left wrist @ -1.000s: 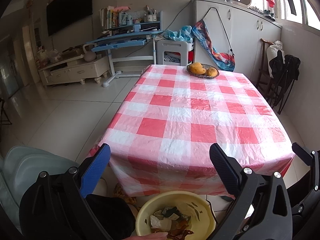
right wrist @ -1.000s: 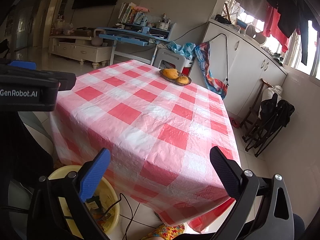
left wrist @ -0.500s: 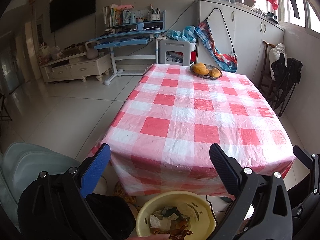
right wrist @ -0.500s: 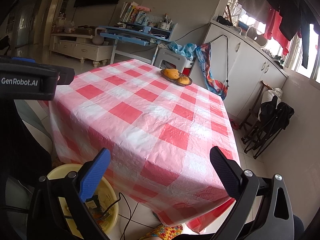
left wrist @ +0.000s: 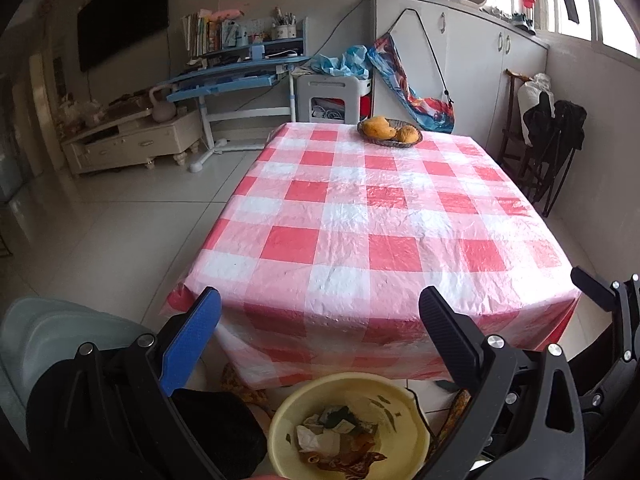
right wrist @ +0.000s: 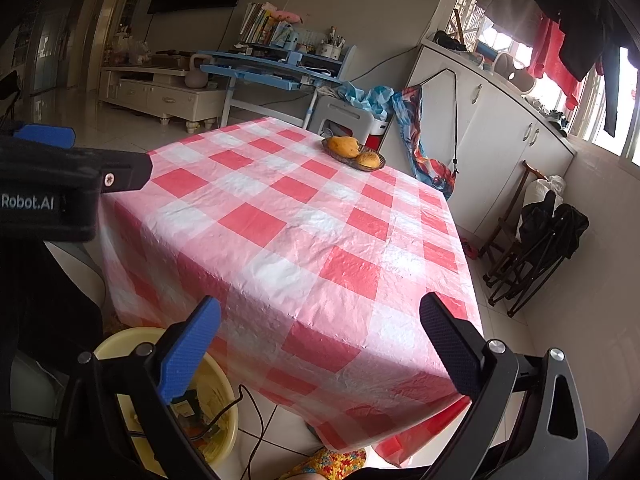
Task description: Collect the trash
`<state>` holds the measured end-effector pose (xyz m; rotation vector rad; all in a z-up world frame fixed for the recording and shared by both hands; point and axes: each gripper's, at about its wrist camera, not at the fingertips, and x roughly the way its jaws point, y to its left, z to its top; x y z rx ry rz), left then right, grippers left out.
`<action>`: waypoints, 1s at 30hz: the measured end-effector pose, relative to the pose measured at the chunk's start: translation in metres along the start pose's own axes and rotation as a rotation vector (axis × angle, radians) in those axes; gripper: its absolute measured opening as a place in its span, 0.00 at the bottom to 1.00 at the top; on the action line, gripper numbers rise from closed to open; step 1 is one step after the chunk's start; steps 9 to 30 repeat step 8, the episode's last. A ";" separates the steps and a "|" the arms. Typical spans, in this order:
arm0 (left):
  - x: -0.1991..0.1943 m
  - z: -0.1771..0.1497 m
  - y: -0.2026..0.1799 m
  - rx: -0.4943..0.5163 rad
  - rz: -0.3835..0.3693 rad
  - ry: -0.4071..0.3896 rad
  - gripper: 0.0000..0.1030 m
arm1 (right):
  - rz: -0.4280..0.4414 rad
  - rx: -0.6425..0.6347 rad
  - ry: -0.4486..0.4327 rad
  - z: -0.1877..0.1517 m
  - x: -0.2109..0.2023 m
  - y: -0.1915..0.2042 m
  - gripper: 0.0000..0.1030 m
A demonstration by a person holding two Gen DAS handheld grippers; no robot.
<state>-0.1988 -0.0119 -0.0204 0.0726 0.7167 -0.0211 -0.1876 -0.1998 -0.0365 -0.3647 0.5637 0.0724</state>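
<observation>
Yellow basin point(left wrist: 404, 400), 1: round, opening up, on floor at bottom centre of left wrist view, just off table's near edge; lower left in right wrist view.
Trash point(left wrist: 340, 436): crumpled paper and brown scraps heaped inside basin, count unclear, no clear long axis.
Left gripper point(left wrist: 320, 316): jaws wide apart, holding nothing, above basin.
Right gripper point(right wrist: 320, 320): jaws wide apart, holding nothing.
Checked tablecloth point(left wrist: 376, 216), 1.
Fruit basket point(left wrist: 390, 131), 1, upper centre; fruits, 2.
Black cable point(right wrist: 256, 420) beside basin.
</observation>
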 end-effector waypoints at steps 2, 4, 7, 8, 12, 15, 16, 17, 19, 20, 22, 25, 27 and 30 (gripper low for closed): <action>0.003 0.001 -0.002 0.020 0.022 0.024 0.93 | -0.003 -0.007 0.008 0.000 0.002 0.002 0.92; 0.004 0.002 0.004 0.000 0.013 0.042 0.93 | -0.006 -0.011 0.018 0.000 0.004 0.003 0.92; 0.006 0.002 0.017 -0.052 0.030 0.059 0.93 | -0.008 -0.009 0.032 0.000 0.007 0.004 0.92; 0.008 0.002 0.022 -0.072 0.023 0.073 0.93 | -0.010 -0.008 0.036 0.001 0.008 0.004 0.92; 0.008 0.002 0.022 -0.072 0.023 0.073 0.93 | -0.010 -0.008 0.036 0.001 0.008 0.004 0.92; 0.008 0.002 0.022 -0.072 0.023 0.073 0.93 | -0.010 -0.008 0.036 0.001 0.008 0.004 0.92; 0.008 0.002 0.022 -0.072 0.023 0.073 0.93 | -0.010 -0.008 0.036 0.001 0.008 0.004 0.92; 0.008 0.002 0.022 -0.072 0.023 0.073 0.93 | -0.010 -0.008 0.036 0.001 0.008 0.004 0.92; 0.008 0.002 0.022 -0.072 0.023 0.073 0.93 | -0.010 -0.008 0.036 0.001 0.008 0.004 0.92; 0.008 0.002 0.022 -0.072 0.023 0.073 0.93 | -0.010 -0.008 0.036 0.001 0.008 0.004 0.92; 0.008 0.002 0.022 -0.072 0.023 0.073 0.93 | -0.010 -0.008 0.036 0.001 0.008 0.004 0.92; 0.008 0.002 0.022 -0.072 0.023 0.073 0.93 | -0.010 -0.008 0.036 0.001 0.008 0.004 0.92; 0.008 0.002 0.022 -0.072 0.023 0.073 0.93 | -0.010 -0.008 0.036 0.001 0.008 0.004 0.92; 0.008 0.002 0.022 -0.072 0.023 0.073 0.93 | -0.010 -0.008 0.036 0.001 0.008 0.004 0.92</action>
